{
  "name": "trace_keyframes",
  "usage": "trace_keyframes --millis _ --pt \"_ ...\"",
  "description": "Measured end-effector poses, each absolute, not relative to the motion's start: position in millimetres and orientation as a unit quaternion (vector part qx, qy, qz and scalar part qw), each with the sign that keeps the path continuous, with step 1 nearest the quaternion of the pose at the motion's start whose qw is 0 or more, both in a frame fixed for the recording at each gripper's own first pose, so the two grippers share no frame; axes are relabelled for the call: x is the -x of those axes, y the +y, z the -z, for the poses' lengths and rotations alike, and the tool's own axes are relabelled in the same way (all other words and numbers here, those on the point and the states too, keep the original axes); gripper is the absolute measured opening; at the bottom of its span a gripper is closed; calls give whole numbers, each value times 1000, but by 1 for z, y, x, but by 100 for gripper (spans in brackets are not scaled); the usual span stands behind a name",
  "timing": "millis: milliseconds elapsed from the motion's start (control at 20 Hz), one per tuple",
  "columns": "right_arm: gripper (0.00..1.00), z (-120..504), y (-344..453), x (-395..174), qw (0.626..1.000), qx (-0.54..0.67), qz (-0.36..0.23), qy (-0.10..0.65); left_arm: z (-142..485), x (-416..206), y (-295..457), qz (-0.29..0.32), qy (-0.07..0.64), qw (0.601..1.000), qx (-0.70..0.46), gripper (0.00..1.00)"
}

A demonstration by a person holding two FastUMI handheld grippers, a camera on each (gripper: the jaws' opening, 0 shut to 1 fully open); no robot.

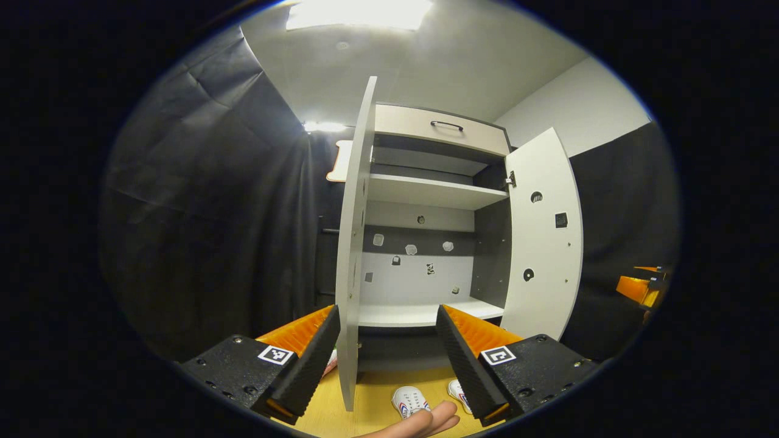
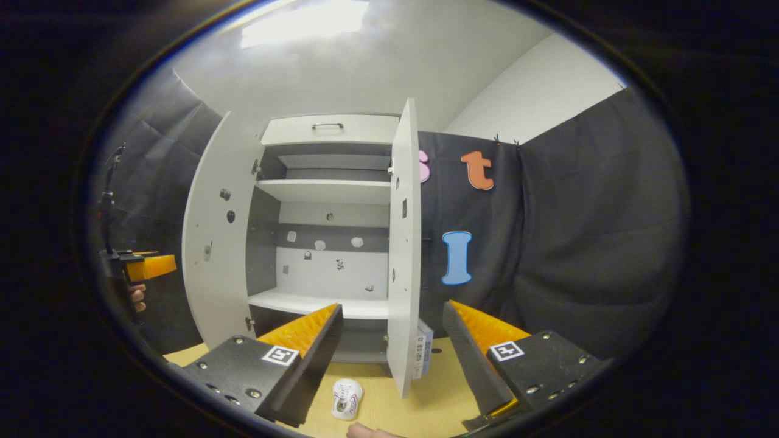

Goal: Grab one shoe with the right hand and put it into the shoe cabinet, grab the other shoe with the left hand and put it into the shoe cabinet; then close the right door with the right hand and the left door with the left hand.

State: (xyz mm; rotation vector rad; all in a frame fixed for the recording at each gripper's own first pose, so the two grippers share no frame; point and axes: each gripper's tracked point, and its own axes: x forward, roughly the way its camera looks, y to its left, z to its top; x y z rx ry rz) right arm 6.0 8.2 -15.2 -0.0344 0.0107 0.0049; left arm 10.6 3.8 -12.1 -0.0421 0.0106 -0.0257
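Cabinet (image 1: pixel 426 194) open, both doors wide.
L gripper (image 1: pixel 387 353) & R gripper (image 2: pixel 392 347) fingers spread, nothing held; 2 white shoes (image 1: pixel 409 400) on wood table (image 1: pixel 377 401) in front of cabinet.

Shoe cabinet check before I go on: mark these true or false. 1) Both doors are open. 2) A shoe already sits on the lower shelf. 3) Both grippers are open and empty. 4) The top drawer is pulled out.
1) True: the left door and right door stand open.
2) False: the lower shelf is bare; the shoes lie on the floor.
3) True: left gripper and right gripper hold nothing.
4) False: the drawer sits closed.
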Motion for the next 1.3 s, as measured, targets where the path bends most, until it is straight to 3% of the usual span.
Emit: trace_keyframes --millis 100,400,450,500,550,600,650,700,800,900,1000,1300 --pt "98 26 12 -10 1000 16 -7 13 17 -9 1 18 9 1000 21 93" --pt "98 99 34 -39 996 -11 -32 84 36 -2 -4 31 24 999 20 96" --pt "94 112 39 -44 995 -5 -39 92 40 1 -6 37 28 999 21 96" --pt "98 127 43 -48 994 2 -44 99 44 4 -6 42 30 998 25 99" --pt "94 144 49 -52 993 6 -50 108 50 8 -6 46 34 998 27 99" --pt "98 164 56 -54 991 7 -59 120 53 11 -6 52 34 998 26 96" --pt "94 184 65 -57 989 4 -66 135 56 13 -7 54 32 998 25 96" --pt "99 206 74 -59 986 2 -76 151 57 16 -5 52 29 998 22 96" --pt "99 247 98 -64 978 -5 -108 178 63 24 2 42 24 999 13 96" --pt "94 289 106 -68 972 -1 -109 206 70 36 12 26 21 999 13 96" --pt "98 326 116 -72 967 7 -108 232 70 47 19 18 9 1000 18 99" --pt "98 421 139 -83 947 -4 -110 301 60 64 39 -18 -14 1000 20 93"
